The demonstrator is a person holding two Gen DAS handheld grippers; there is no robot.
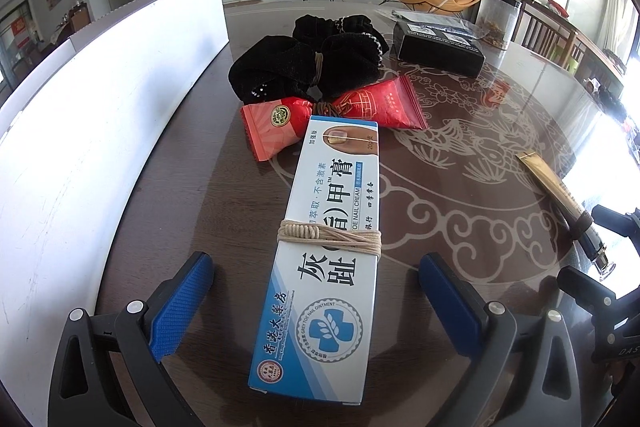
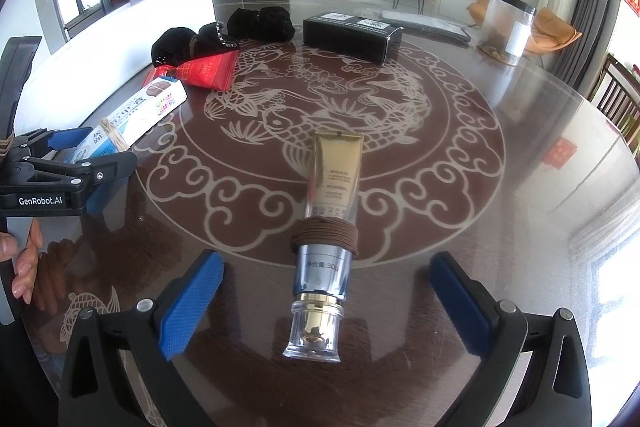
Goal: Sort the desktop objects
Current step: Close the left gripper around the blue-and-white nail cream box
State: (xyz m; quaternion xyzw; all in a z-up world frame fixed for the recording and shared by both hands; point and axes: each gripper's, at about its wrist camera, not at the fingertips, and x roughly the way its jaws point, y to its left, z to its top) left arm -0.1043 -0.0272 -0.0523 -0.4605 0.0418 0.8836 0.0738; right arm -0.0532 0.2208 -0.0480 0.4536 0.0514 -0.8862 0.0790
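In the left wrist view the left gripper [image 1: 316, 303] stands wide open, its blue fingers [image 1: 182, 307] on either side of a white-and-blue nail cream box [image 1: 324, 247] that lies flat on the table [image 1: 460, 187], apart from both pads. A beige hair tie [image 1: 332, 237] is wound around the middle of the box. At the box's far end, in the centre of the frame, lie two red snack packets [image 1: 376, 103], and behind them black velvet scrunchies [image 1: 308, 63]. A black carton [image 1: 440, 49] sits in the upper right, with a clear jar [image 1: 498, 19] just beyond it.

In the right wrist view the right gripper [image 2: 326, 303] is likewise spread wide, its fingers [image 2: 192, 303] clear of a gold cosmetic tube [image 2: 332, 183] lying between them, cap toward the camera. A brown hair tie [image 2: 324, 233] circles the tube above its silver collar. At the left edge a hand [image 2: 24, 263] holds the other gripper's handle.
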